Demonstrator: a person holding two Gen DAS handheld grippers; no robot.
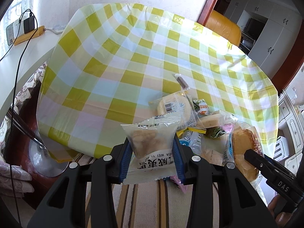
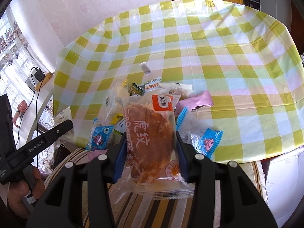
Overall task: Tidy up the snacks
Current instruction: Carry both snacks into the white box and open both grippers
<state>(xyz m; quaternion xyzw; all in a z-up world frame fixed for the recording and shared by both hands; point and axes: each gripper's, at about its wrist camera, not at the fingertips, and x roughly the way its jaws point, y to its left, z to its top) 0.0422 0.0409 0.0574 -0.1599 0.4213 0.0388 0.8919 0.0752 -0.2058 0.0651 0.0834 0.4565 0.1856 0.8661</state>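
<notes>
Left gripper [image 1: 153, 148]: both blue pads pressed against a clear pastry packet [image 1: 152, 142], which it holds upright above the table's near edge.

Right gripper [image 2: 151, 148]: closed on a browned bread bun in a clear wrapper [image 2: 150, 138], held up over the near edge; in the left wrist view its black body sits at about 4 o'clock.

Snack pile [image 2: 152, 93]: heaped on the checked tablecloth [image 1: 114, 66] at the near edge, at 2 o'clock from the left gripper.

In the pile: a round pale cake with a barcode [image 1: 173, 107], a pink packet [image 2: 195, 100], two blue cartoon-print packets [image 2: 99, 137]; the rest overlap too much to tell apart, possibly green seaweed sachets.

Stray piece: a small dark bar in clear wrap [image 1: 181, 80], alone at 12 o'clock beyond the pile.

Surroundings: striped cushion [image 1: 144, 205] under both grippers, orange leather chair [image 1: 224, 26] at 1 o'clock behind the table, charger and power strip [image 1: 30, 30] on the white ledge at 10 o'clock.
</notes>
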